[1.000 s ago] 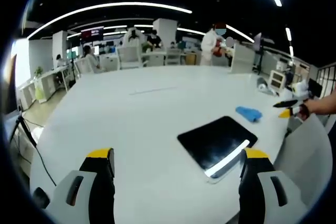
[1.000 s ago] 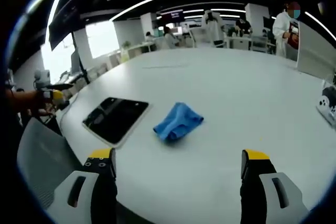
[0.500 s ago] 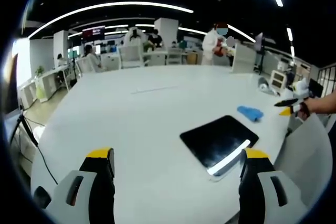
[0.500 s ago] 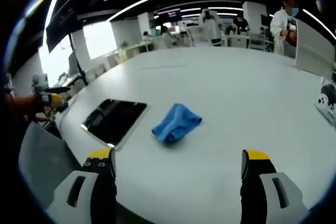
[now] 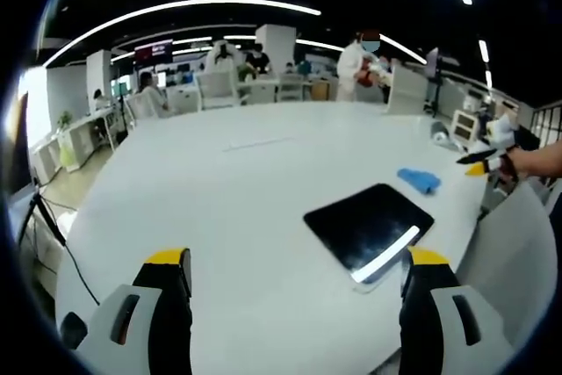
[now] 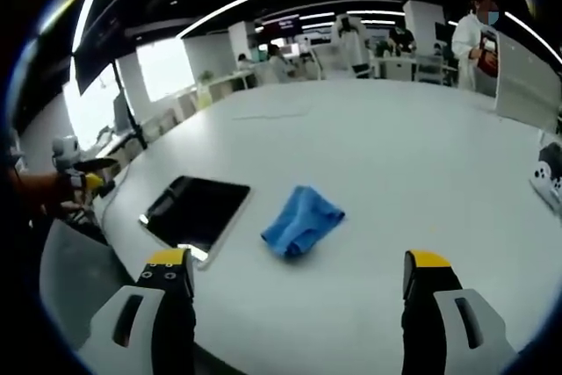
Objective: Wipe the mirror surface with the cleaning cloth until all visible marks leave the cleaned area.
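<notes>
Left gripper (image 5: 294,283): I have its jaws spread wide, holding nothing, above the white table (image 5: 219,191). Right gripper (image 6: 299,283): jaws likewise wide apart, nothing between them.

Mirror (image 6: 195,210): dark rounded rectangle, flat on the table near its edge, reflecting a ceiling light strip.

Cleaning cloth (image 6: 302,220): blue, crumpled, just beside the mirror, apparently not touching it.

Marks on the mirror: too small for me to tell.
</notes>
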Action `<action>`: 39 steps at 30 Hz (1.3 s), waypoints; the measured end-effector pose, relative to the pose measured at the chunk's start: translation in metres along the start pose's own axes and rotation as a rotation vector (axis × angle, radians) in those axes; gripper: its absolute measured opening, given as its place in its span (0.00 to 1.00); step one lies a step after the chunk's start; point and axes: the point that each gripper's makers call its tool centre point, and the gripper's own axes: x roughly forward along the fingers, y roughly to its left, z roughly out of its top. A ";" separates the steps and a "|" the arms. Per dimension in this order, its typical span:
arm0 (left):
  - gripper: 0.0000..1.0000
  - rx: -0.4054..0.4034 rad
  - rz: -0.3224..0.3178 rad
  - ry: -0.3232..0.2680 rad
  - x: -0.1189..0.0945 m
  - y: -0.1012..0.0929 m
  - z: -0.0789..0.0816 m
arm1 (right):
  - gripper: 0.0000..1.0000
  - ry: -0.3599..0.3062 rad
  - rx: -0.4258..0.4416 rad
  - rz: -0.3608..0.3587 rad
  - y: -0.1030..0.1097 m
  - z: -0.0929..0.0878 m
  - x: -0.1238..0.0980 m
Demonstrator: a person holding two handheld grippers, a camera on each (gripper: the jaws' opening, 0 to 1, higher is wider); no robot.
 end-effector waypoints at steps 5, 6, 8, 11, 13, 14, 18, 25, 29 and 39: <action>1.00 -0.010 -0.005 -0.019 -0.008 -0.004 0.005 | 0.97 0.023 0.019 -0.009 -0.001 0.006 -0.001; 1.00 -0.013 -0.009 -0.019 -0.008 -0.002 0.003 | 0.97 0.006 0.003 -0.020 -0.003 0.013 -0.002; 1.00 -0.007 -0.008 -0.017 -0.007 0.001 0.002 | 0.94 0.004 0.003 -0.023 -0.005 0.017 -0.001; 1.00 -0.030 -0.003 -0.032 -0.006 0.003 0.005 | 0.94 0.016 -0.024 -0.014 -0.003 0.020 0.002; 1.00 -0.030 -0.001 -0.038 -0.006 0.003 0.007 | 0.93 0.031 -0.057 -0.011 -0.001 0.023 0.004; 1.00 -0.028 -0.005 -0.036 -0.006 0.002 0.007 | 0.90 0.060 -0.077 -0.017 -0.001 0.021 0.004; 1.00 -0.021 -0.012 -0.021 -0.003 0.002 0.003 | 0.84 0.063 -0.095 -0.015 0.005 0.033 0.008; 1.00 -0.031 -0.017 -0.015 -0.001 -0.003 0.002 | 0.84 0.068 -0.028 0.028 0.005 0.056 0.022; 1.00 -0.031 -0.024 -0.011 0.000 -0.005 0.001 | 0.84 0.123 -0.006 0.055 0.004 0.066 0.029; 1.00 -0.036 -0.028 0.001 0.003 -0.005 -0.001 | 0.80 0.288 -0.061 0.040 -0.006 0.063 0.046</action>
